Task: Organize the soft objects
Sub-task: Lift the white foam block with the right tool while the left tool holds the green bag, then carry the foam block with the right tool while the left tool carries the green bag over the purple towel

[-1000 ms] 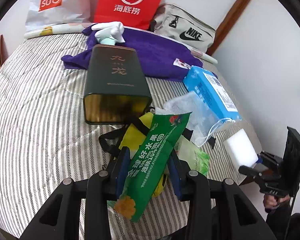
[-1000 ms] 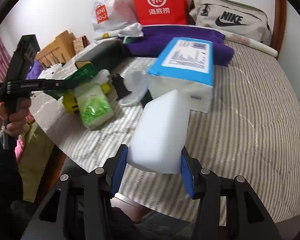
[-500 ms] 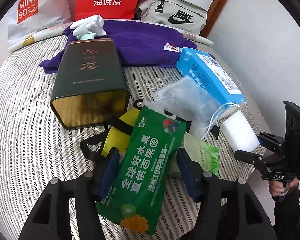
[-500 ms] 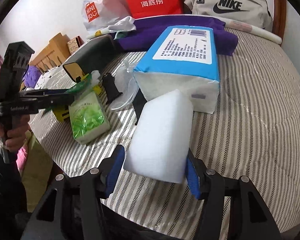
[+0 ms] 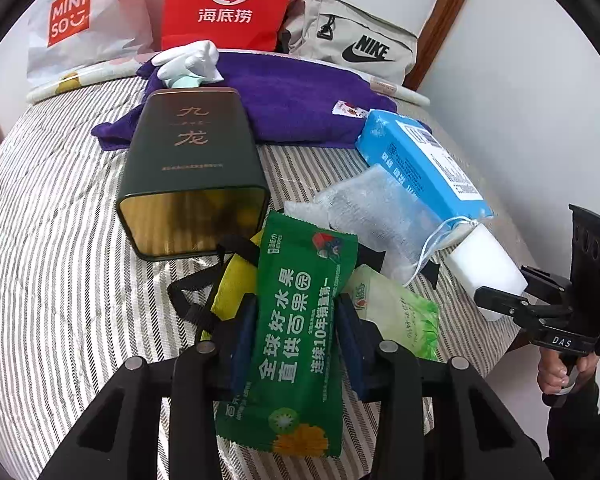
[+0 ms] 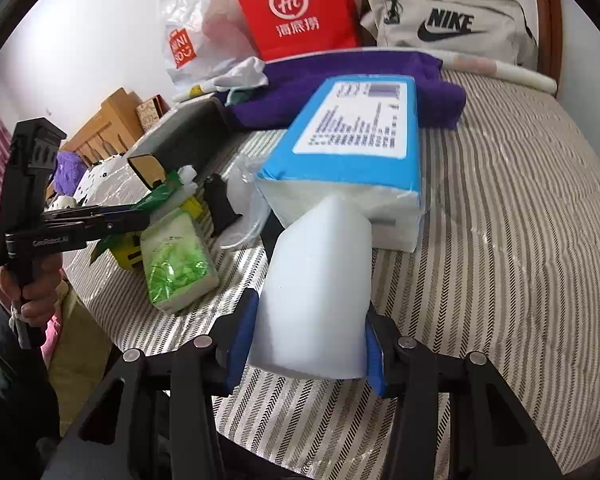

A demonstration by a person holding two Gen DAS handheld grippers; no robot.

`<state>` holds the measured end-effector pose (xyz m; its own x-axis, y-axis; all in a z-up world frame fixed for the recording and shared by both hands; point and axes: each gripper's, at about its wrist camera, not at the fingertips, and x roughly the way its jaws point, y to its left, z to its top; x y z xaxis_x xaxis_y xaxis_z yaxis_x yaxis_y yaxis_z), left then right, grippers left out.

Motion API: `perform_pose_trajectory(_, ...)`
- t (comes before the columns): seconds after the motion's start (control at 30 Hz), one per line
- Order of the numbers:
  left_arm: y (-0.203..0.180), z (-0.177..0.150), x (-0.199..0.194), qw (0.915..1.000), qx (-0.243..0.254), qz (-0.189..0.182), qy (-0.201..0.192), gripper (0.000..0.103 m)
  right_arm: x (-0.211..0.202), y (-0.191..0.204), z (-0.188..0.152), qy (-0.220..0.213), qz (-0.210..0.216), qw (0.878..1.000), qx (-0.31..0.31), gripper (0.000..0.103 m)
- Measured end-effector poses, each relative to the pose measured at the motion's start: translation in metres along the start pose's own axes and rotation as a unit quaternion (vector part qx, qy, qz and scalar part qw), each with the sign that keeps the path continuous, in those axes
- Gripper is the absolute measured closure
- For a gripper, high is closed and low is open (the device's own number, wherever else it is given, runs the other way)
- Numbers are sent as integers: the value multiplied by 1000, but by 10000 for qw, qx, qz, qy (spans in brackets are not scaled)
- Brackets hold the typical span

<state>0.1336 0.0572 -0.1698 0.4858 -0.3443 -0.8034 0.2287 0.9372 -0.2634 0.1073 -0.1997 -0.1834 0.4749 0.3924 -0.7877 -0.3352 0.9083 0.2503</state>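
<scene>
My left gripper (image 5: 296, 308) is closing, its blue pads pressing both sides of a green snack packet (image 5: 296, 344) held just above the striped bed. Under it lie a yellow pouch (image 5: 232, 284) with black straps and a pale green wipes pack (image 5: 396, 312). My right gripper (image 6: 310, 312) is closing too, its pads squeezing a white sponge block (image 6: 320, 272). The sponge's far end almost meets the near end of a blue tissue pack (image 6: 352, 152). In the left wrist view the sponge (image 5: 484, 264) and right gripper (image 5: 496, 296) appear at the right.
A dark green tin (image 5: 192, 160) lies on its side mid-bed, with a purple towel (image 5: 300, 96) behind it. A clear pouch (image 5: 376, 216) rests against the tissue pack. Red, white and Nike bags (image 6: 448, 20) line the wall. The striped quilt (image 6: 500, 240) lies bare at the right.
The left jaws widened around the green packet, then closed on it again. The right gripper carried the sponge a little closer to the blue tissue pack.
</scene>
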Motion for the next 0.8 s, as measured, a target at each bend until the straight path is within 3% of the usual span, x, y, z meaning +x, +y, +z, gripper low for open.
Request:
perform_pose_trajectory(0.5,13,0,-30,9986,-427,-216,-212,68,-33,8,13,-220,36,9994,-270,56)
perform_pose_trajectory(0.8,26,9,-50,9974,-595,-93,-404,68,-39,10,26,-330,32,9989,-327,56)
